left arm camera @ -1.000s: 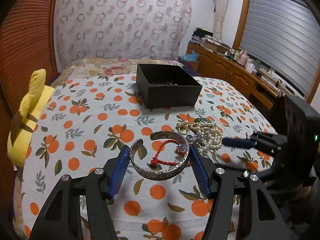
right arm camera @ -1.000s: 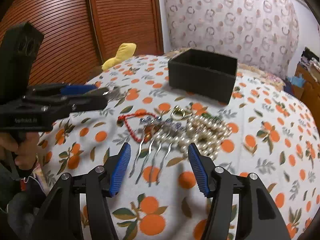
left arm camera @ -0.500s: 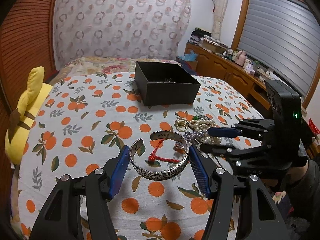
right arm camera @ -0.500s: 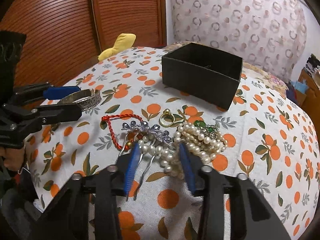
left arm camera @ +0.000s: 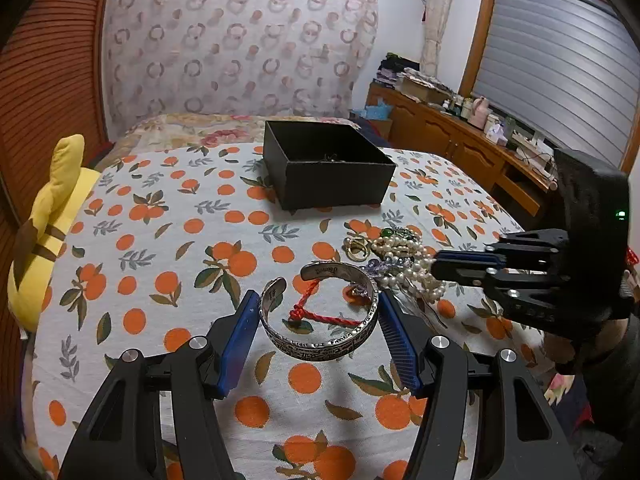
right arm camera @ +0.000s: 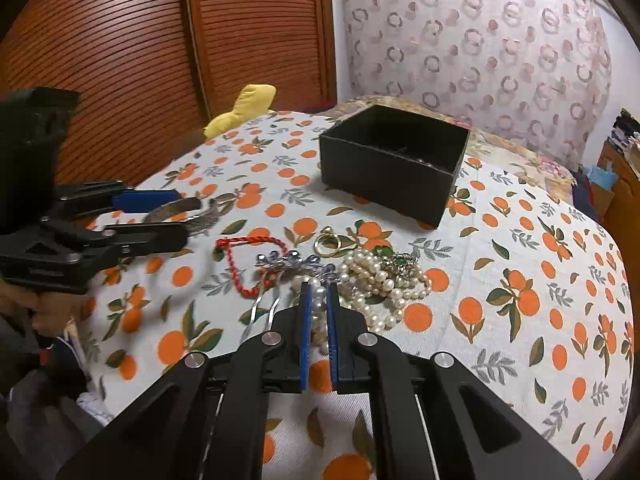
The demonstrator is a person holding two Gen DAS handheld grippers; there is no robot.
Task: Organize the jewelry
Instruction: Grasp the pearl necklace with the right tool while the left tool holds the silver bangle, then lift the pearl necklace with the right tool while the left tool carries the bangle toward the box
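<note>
My left gripper (left arm camera: 318,316) is shut on a silver cuff bracelet (left arm camera: 320,350) and holds it above the cloth; it also shows in the right wrist view (right arm camera: 176,210). My right gripper (right arm camera: 318,296) is closed on the pearl necklace (right arm camera: 380,276) at the near edge of the jewelry pile; the same gripper shows in the left wrist view (left arm camera: 440,266). A red cord bracelet (right arm camera: 236,260), a silver hair comb (right arm camera: 292,264) and a gold ring (right arm camera: 326,244) lie beside the pearls. The open black box (left arm camera: 328,168) stands behind the pile.
A yellow plush toy (left arm camera: 48,220) lies at the left edge of the orange-print cloth (left arm camera: 160,240). A wooden cabinet (left arm camera: 460,140) with clutter runs along the right wall. Slatted wooden doors (right arm camera: 160,60) stand behind the bed.
My right gripper has moved forward onto the pile and closed from wide open onto the pearls. My left gripper still holds the cuff, almost unmoved.
</note>
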